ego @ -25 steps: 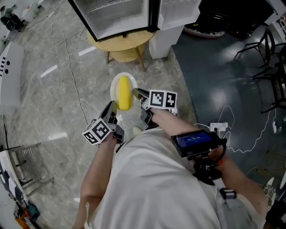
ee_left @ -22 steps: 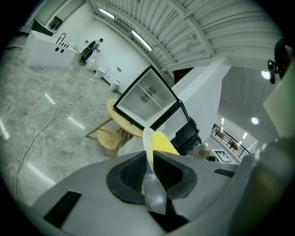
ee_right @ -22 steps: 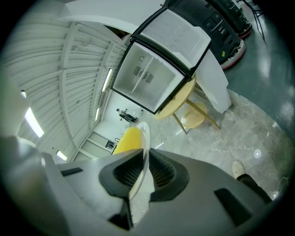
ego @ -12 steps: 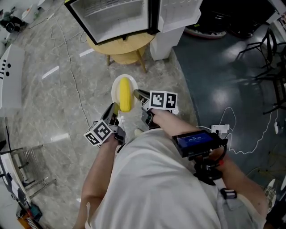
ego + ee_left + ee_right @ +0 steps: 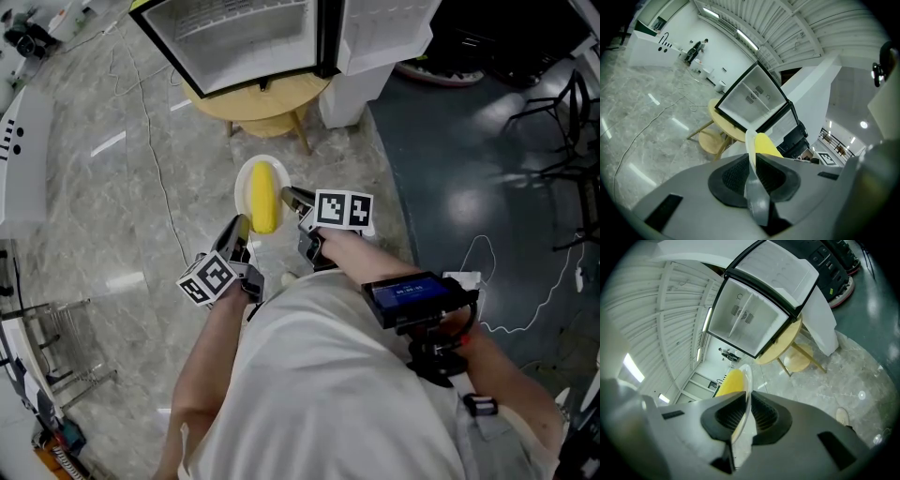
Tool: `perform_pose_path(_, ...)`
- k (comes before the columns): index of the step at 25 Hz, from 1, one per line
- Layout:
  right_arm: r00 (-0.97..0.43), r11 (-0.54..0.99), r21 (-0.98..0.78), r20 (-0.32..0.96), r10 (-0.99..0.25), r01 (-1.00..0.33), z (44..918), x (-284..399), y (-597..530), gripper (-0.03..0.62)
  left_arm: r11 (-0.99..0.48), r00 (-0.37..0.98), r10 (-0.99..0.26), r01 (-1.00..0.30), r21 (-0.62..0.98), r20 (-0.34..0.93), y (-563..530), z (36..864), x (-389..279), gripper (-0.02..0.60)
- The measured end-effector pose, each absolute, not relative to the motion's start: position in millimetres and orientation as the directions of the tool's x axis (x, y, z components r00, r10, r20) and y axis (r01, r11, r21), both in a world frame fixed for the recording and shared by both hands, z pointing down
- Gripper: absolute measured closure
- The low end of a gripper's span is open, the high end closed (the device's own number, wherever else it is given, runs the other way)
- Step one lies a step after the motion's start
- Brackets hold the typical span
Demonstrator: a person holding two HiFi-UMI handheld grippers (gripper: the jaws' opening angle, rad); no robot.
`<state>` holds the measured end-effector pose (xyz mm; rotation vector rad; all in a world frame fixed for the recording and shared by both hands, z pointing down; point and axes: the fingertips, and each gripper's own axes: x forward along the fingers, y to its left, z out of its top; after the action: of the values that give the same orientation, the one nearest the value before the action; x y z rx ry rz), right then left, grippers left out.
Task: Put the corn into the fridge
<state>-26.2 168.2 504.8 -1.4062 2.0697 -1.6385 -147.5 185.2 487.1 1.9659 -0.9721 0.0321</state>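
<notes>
Mid-carry: left hand-held gripper (image 5: 239, 228) and right hand-held gripper (image 5: 287, 196) each clamp the plate (image 5: 240, 186) rim, corn (image 5: 263, 195) between them. Fridge (image 5: 244, 37) gapes ahead; next, probably, keep it level going in.

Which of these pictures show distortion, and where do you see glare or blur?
Head view: sharp; glare streaks on the pale floor. Left gripper view: strong fisheye, dark corners; the left tongs, shut on the plate, look soft near the lens. Right gripper view: same fisheye; the fridge bows; a ceiling light flares.
</notes>
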Motion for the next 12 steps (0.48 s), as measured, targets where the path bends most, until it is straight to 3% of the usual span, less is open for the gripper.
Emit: perform_pose_path(12, -0.581, -0.020, -0.828, 0.411, -0.702, -0.560, 508.5, -3.4, 120.3, 0.560, -0.245, 0.666, -0.636, -0.653, 0.717, 0.390, 142.7, 489.9, -122.8, 0.529)
